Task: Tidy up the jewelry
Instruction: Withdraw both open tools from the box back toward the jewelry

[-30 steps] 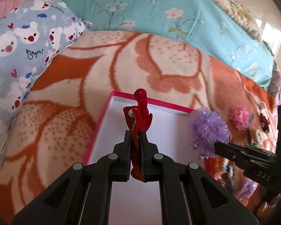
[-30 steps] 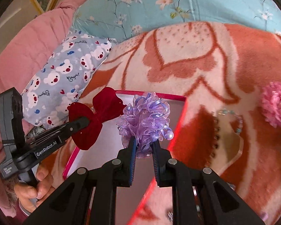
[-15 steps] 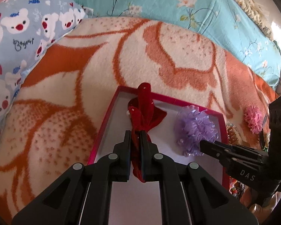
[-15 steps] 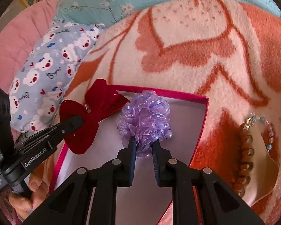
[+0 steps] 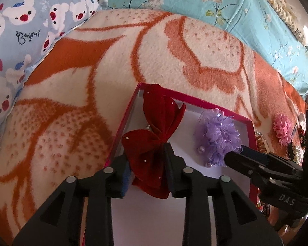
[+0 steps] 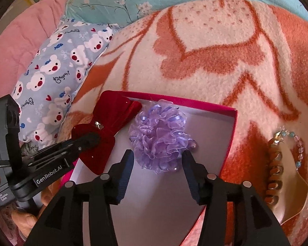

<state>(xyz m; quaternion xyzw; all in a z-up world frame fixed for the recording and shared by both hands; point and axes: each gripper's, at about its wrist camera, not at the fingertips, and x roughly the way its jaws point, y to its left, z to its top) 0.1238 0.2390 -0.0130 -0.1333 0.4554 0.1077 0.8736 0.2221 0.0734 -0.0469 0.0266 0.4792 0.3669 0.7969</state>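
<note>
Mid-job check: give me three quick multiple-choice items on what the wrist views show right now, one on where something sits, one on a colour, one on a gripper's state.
1. Where is the red bow?
A. on the blanket
B. in the pink-rimmed box, at its left side
C. on the bear pillow

2. What colour is the ruffled flower in the box?
A. purple
B. yellow
C. green

3. How does the right gripper stand?
A. shut on the flower
B. out of view
C. open, its fingers apart on either side of the flower

Answers:
1 B, the bow lies inside the box by the left wall.
2 A, its ruffles are lilac.
3 C, gaps show between each finger and the flower.
</note>
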